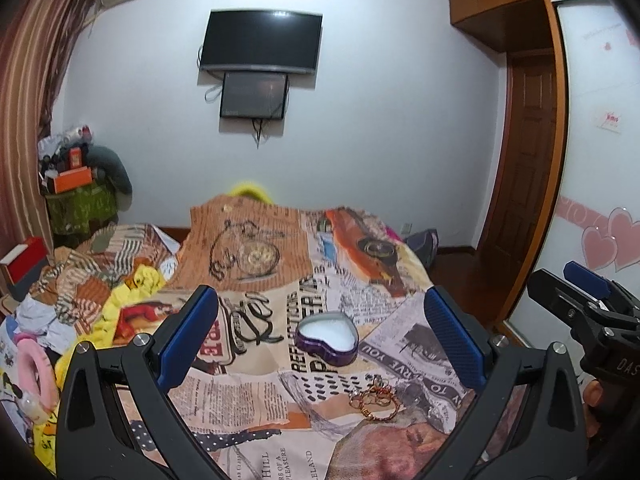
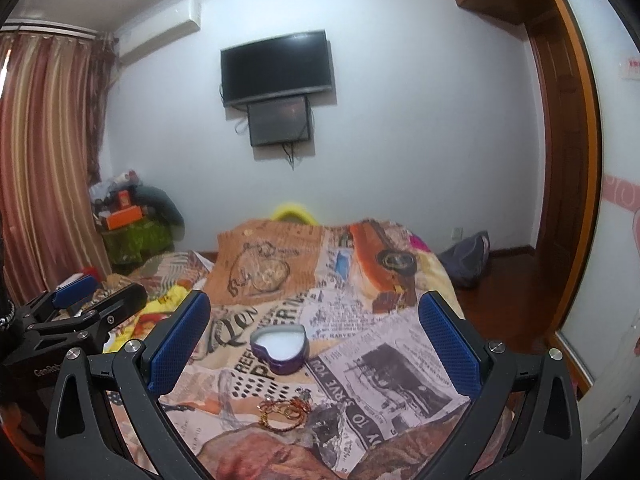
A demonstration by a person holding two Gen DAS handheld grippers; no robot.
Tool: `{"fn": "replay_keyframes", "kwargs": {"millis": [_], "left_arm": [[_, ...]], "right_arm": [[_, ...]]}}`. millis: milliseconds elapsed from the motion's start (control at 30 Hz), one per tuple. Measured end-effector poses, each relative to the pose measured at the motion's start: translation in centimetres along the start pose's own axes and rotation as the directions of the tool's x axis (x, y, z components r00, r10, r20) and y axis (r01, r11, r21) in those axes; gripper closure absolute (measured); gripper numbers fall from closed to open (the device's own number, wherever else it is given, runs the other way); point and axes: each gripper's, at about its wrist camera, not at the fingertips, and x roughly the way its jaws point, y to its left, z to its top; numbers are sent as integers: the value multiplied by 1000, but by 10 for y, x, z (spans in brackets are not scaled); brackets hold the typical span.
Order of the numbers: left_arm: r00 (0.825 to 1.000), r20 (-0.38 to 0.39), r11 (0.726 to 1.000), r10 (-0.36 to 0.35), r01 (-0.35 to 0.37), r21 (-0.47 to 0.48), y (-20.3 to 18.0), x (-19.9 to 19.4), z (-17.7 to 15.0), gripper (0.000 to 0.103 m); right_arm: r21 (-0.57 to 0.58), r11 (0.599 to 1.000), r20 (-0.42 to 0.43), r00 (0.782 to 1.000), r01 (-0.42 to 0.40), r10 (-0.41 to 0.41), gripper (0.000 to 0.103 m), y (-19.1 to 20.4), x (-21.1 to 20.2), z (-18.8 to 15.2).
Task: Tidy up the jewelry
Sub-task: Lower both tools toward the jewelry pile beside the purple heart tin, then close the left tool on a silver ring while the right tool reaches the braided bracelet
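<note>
Jewelry (image 1: 374, 400) sits low on the newspaper-print bedspread (image 1: 256, 384), a small tangled cluster of gold-toned rings and a twisted bangle, lying just nearer the cameras than the open heart-shaped purple tin (image 1: 327, 340) with its white lining. Both grippers hover above the bed with fingers spread wide and empty: left gripper (image 1: 320, 344), right gripper (image 2: 316, 344). From the right view the cluster lies almost centred between the fingers and slightly left, from the left view right of centre, so either could drop onto it, I'd judge.
</note>
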Motion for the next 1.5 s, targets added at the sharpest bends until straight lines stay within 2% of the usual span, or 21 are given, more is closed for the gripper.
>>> {"fn": "replay_keyframes", "kwargs": {"millis": [267, 400, 467, 567, 633, 733, 900, 1067, 1200, 1400, 1500], "left_arm": [[990, -139, 1000, 16, -17, -6, 6, 52, -23, 0], [969, -248, 1000, 3, -3, 2, 6, 80, -43, 10], [951, -309, 1000, -8, 7, -4, 6, 95, -55, 17], [921, -387, 999, -33, 26, -22, 5, 116, -72, 23], [901, -431, 999, -50, 39, -34, 5, 128, -81, 36], [864, -497, 996, -84, 61, -62, 4, 145, -94, 44], [831, -547, 995, -102, 77, -69, 0, 161, -107, 50], [803, -577, 989, -149, 117, -93, 0, 169, -114, 60], [795, -583, 985, -168, 153, -75, -7, 169, -115, 64], [788, -594, 983, -161, 184, -22, -21, 176, -116, 68], [785, -597, 981, -164, 192, -17, -23, 181, -116, 75]], "right_arm": [[-4, 999, -152, 987, 42, -42, 0, -25, 41, -24], [-26, 999, -241, 969, 43, -48, 0, -35, 60, -37], [-23, 999, -289, 957, 28, -34, 2, -39, 68, -46], [-12, 1000, -346, 938, 5, -9, 11, -44, 80, -58], [-7, 1000, -376, 926, -10, 6, 16, -45, 87, -64], [2, 999, -414, 910, -40, 37, 27, -47, 96, -74], [22, 996, -461, 883, -85, 85, 44, -46, 107, -86], [23, 990, -491, 861, -139, 132, 55, -40, 116, -93], [28, 983, -494, 852, -184, 173, 62, -34, 117, -93], [17, 977, -501, 843, -214, 194, 66, -27, 119, -94], [15, 975, -507, 838, -223, 199, 68, -24, 120, -95]]}}
